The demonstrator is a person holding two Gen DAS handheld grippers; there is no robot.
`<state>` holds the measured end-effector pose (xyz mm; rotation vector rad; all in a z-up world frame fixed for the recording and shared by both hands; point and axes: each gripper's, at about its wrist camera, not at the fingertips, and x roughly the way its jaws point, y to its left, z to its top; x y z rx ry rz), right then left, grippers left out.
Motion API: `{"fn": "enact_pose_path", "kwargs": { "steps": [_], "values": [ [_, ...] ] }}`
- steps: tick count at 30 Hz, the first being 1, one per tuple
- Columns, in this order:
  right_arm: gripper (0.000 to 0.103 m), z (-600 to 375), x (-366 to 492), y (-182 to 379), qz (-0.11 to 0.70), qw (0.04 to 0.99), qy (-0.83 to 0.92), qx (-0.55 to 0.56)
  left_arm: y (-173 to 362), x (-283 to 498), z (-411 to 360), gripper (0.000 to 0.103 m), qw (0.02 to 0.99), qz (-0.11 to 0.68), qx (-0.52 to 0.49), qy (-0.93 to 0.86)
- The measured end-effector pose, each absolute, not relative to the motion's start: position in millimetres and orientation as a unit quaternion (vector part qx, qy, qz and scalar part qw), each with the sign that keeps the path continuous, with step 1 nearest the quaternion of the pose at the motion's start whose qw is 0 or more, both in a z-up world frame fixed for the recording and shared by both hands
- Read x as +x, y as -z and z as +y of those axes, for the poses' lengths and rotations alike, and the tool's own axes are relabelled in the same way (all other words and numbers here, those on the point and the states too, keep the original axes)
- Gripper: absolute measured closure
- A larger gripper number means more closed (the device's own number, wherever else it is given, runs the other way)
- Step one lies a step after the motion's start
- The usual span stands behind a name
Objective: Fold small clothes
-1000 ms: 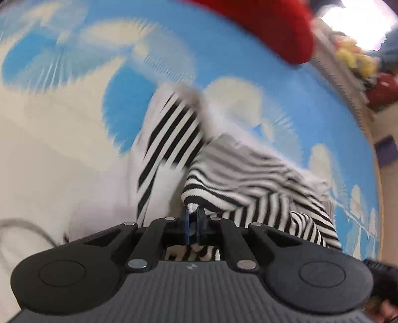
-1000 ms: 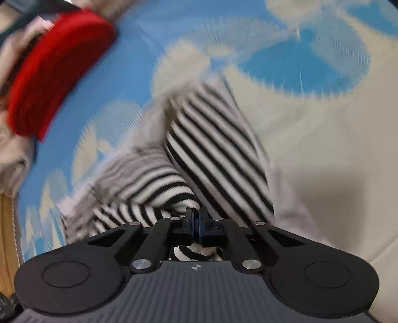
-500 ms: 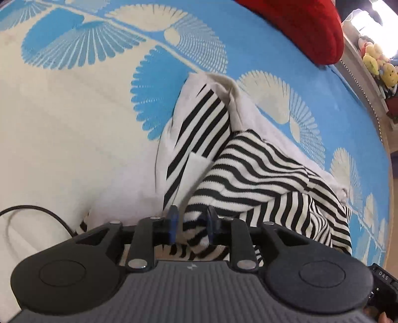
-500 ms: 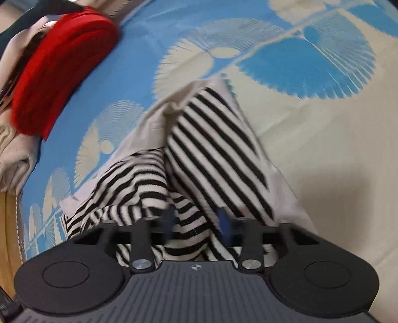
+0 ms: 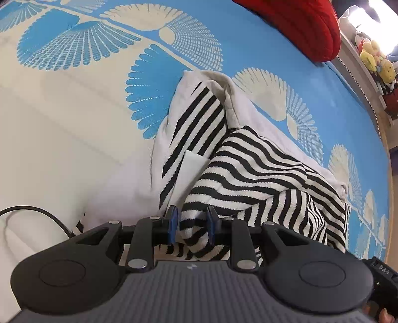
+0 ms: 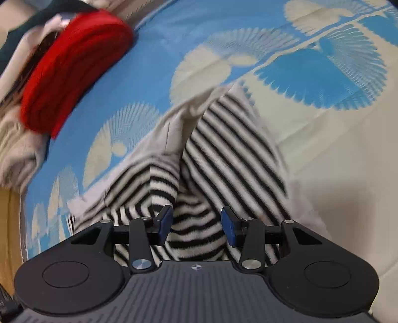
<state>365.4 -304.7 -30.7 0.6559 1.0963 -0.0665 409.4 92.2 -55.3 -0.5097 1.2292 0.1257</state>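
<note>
The striped garment (image 5: pixel 251 171) is seen lying in a bunched heap on a blue and cream patterned cloth (image 5: pixel 74 104), black-and-white knit folded over a plain white part. In the left wrist view, the left gripper (image 5: pixel 191 227) is held low over the near edge of the heap, its blue-padded fingers (image 5: pixel 172 223) parted with a ridge of striped fabric lying between them; nothing is clamped. In the right wrist view, which is blurred, the right gripper (image 6: pixel 197 224) is shown with its fingers (image 6: pixel 230 227) set wide apart above the stripes, and no fabric is gripped. A red knitted item (image 5: pixel 298 22) is seen at the far edge of the cloth, well apart from the garment. Yellow soft toys (image 5: pixel 375 62) are visible beyond it. A black cable (image 5: pixel 32 211) is seen curving near the left gripper.
</note>
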Motion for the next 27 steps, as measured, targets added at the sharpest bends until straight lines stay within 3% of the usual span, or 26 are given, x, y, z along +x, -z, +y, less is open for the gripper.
{"fn": "enact_pose_path", "kwargs": {
  "steps": [9,14,15,16,17,18,23,27],
  "values": [
    [0.057,-303.3,354.4,-0.1,0.439,0.848,0.027,0.295,53.4,409.6,90.8,0.078,0.788,0.567,-0.235,-0.054],
    [0.055,-286.6,364.7,32.6,0.535,0.813,0.034,0.226,55.6,409.9,87.1,0.079,0.789,0.569,-0.226,-0.053],
    [0.063,-287.1,363.9,37.0,0.538,0.812,0.047,0.220,55.4,409.8,86.8,0.081,0.790,0.569,-0.223,-0.052],
    [0.085,-289.7,363.4,38.0,0.536,0.812,0.049,0.226,54.2,409.5,86.3,0.090,0.792,0.567,-0.221,-0.051],
    [0.098,-293.5,362.8,35.9,0.530,0.813,0.049,0.237,51.7,408.8,86.3,0.098,0.796,0.562,-0.219,-0.051],
    [0.102,-300.0,360.8,28.7,0.514,0.818,0.053,0.254,46.9,407.9,85.8,0.098,0.803,0.555,-0.214,-0.047],
    [0.102,-320.8,351.3,-10.4,0.453,0.846,0.072,0.273,17.3,401.1,71.0,0.099,0.838,0.516,-0.178,0.007],
    [0.102,-324.9,356.0,21.4,0.528,0.798,0.073,0.282,52.9,404.2,82.7,0.098,0.792,0.580,-0.187,-0.036]
  ]
}}
